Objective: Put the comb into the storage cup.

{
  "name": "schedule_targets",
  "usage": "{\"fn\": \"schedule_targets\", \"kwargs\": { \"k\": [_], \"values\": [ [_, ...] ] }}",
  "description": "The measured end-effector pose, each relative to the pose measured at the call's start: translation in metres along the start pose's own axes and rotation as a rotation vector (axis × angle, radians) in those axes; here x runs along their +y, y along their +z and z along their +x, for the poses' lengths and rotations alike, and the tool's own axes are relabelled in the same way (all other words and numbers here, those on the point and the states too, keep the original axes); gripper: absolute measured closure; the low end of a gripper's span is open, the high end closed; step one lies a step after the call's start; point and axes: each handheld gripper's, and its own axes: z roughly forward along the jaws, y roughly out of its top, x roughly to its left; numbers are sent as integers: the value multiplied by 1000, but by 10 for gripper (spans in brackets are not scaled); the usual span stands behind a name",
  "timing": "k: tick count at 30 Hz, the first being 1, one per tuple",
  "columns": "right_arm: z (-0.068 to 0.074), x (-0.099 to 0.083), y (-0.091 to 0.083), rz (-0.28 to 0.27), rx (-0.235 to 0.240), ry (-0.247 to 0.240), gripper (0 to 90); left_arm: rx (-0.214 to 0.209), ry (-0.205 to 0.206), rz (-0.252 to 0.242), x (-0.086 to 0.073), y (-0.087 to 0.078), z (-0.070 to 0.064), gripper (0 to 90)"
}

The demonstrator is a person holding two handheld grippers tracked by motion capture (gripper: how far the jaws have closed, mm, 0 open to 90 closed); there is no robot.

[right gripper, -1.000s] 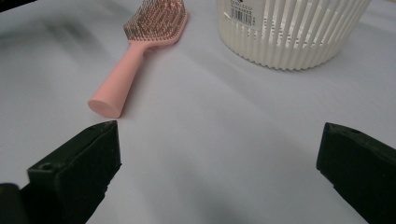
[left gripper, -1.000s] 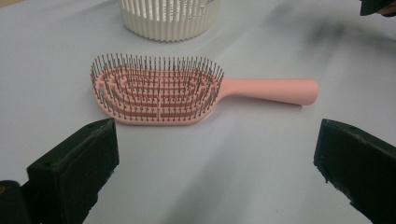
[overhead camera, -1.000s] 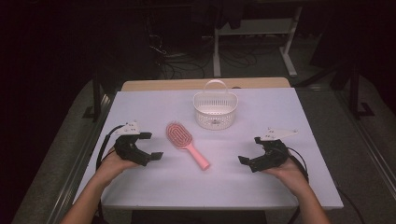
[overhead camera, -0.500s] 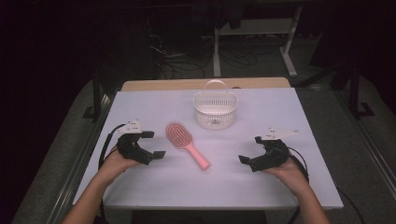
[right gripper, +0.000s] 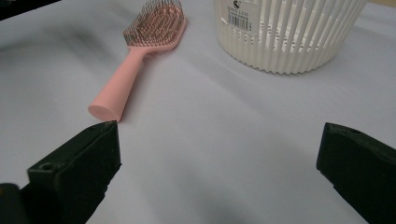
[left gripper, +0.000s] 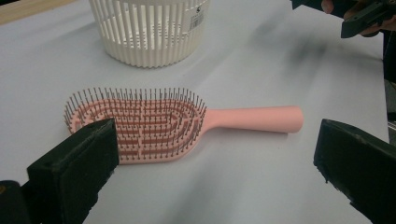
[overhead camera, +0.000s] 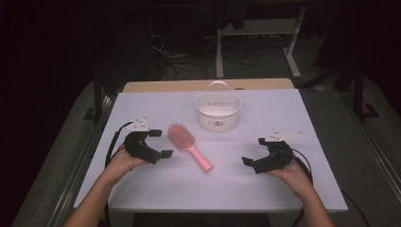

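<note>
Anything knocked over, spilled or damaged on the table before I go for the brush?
Nothing stands out. The pink hairbrush lies flat, bristles up, clear of the upright white basket. Both hand-held grippers, left and right, are open and touch nothing.

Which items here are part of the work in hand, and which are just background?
In hand: pink hairbrush, bristles up on the table; left gripper, open beside its head; right gripper, open.
Lying about: white slatted basket, apart from the brush; cables on the floor; table.

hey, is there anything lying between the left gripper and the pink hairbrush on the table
No. In the high view, bare white table separates the open left gripper from the hairbrush; the left gripper view shows the same.
</note>
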Motion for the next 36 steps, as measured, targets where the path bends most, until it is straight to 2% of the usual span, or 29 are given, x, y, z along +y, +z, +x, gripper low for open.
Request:
{"fn": "schedule_targets", "kwargs": {
  "k": [21,36],
  "values": [
    [1,1,2,2,5,-3,0,-25,8,-12,13,8,-2,0],
    [1,0,2,4,6,-5,0,-49,10,-24,24,20,-3,2]
  ]
}}
